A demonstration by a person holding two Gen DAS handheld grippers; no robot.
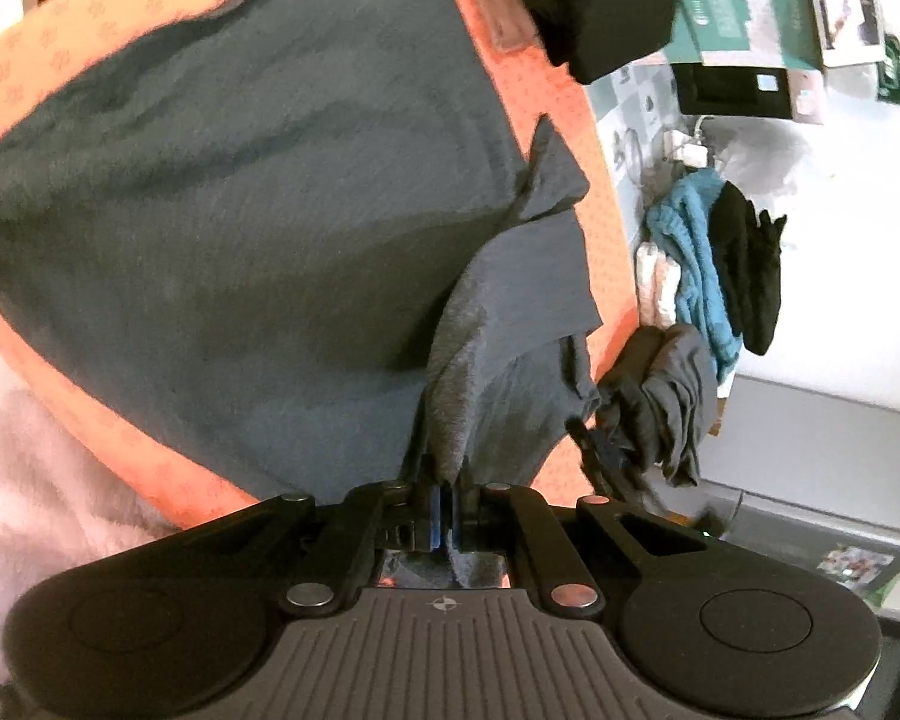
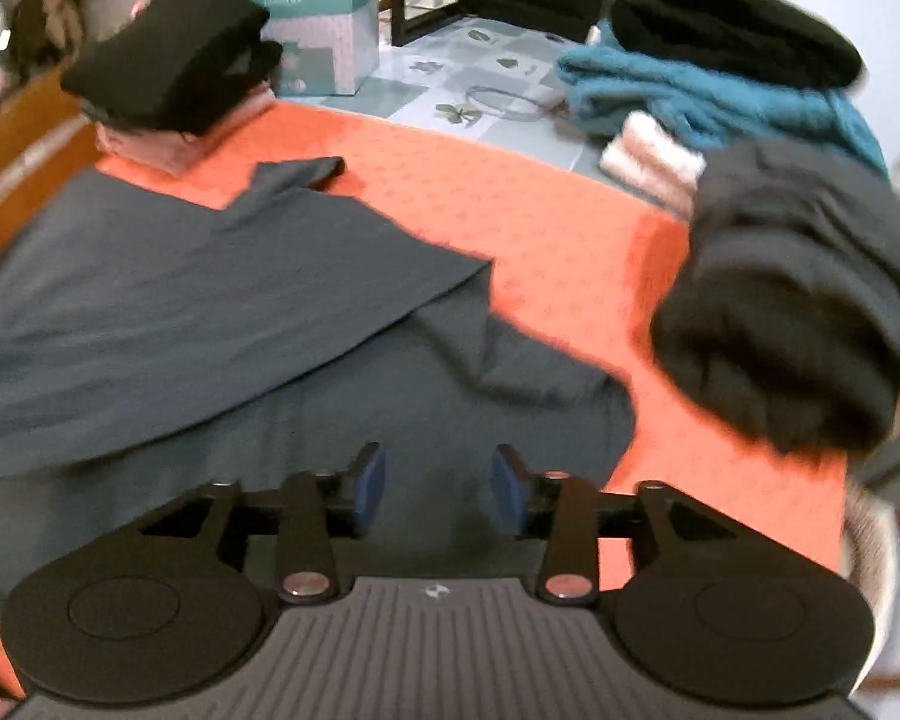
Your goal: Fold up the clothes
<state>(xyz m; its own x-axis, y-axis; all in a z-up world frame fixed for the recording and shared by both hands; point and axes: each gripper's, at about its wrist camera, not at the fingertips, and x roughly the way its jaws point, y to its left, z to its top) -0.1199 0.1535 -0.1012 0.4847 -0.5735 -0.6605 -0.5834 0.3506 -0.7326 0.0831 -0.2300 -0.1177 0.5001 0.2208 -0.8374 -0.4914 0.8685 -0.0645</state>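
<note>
Orange tabletop [image 2: 546, 228], grey shirt [image 2: 210, 300] spread across it — left gripper [image 1: 447, 480] has its fingers clamped on a lifted fold of shirt, right gripper [image 2: 438, 486] hovers above — fingers apart, holding nothing.

Two cameras, one riding on each of my tongs.
My left view sits close over the grey shirt [image 1: 240, 210], tilted; my right looks down across the orange sheet [image 2: 510, 210] toward the floor. Both share shirt, sheet and black folded pile [image 2: 168, 54].
</note>
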